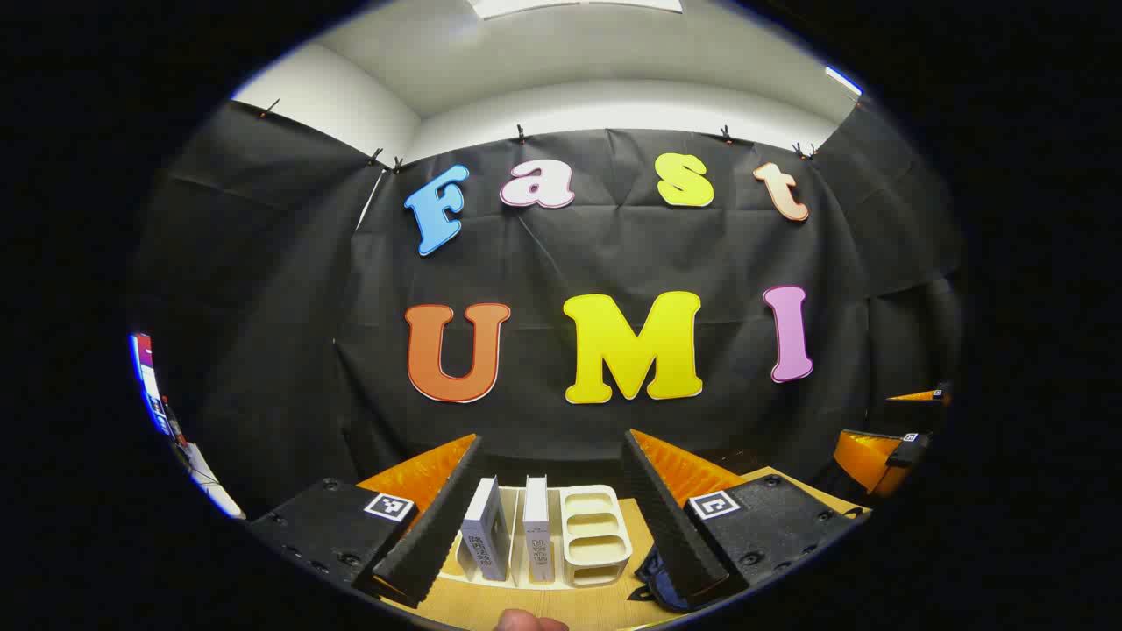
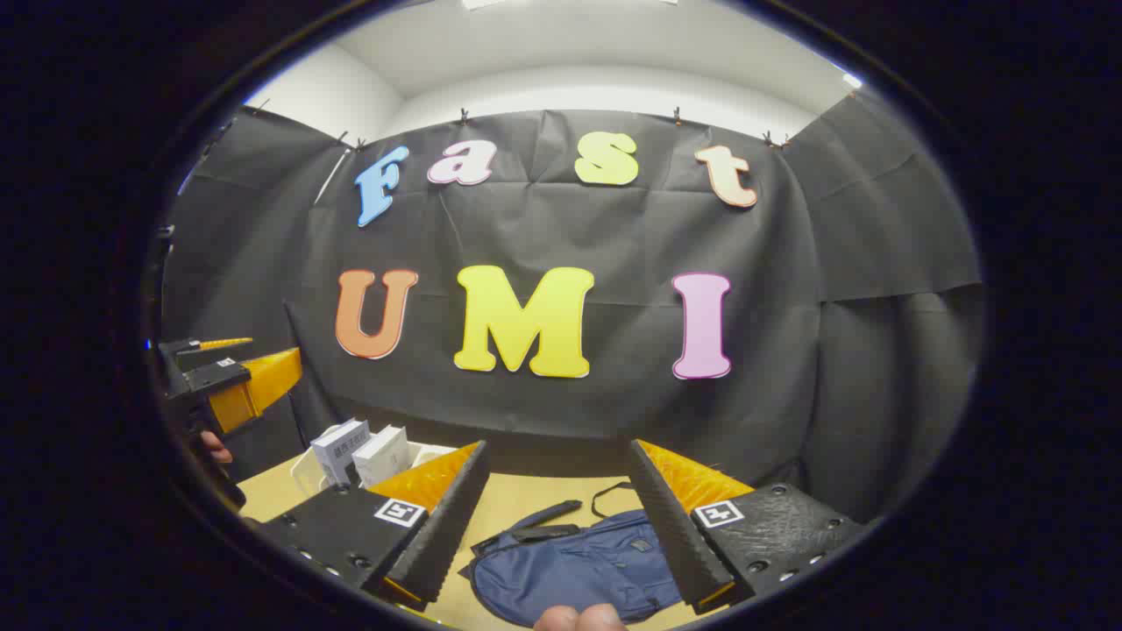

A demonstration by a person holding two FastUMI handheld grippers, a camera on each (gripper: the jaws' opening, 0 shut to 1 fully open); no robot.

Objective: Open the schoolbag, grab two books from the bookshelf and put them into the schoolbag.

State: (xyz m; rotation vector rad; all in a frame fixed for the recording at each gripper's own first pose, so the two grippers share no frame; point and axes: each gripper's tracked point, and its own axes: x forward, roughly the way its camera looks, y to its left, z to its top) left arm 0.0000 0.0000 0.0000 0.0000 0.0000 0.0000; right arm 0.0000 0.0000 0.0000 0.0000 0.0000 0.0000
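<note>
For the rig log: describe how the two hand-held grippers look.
Each hand-held gripper, left and right, has two long wedge-shaped fingers with ribbed inner faces, black textured blocks at their bases, and a square black-and-white marker tag on each block.

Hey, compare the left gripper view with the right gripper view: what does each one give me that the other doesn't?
Left gripper view adds: the open left claw facing the bookshelf head-on, with its empty slotted compartment, and a screen at the left edge.
Right gripper view adds: the open right claw above the schoolbag, whose whole flat body and strap are visible.
Shared: two books standing in the bookshelf, the wooden table, part of the schoolbag, and the other claw off to one side.
</note>
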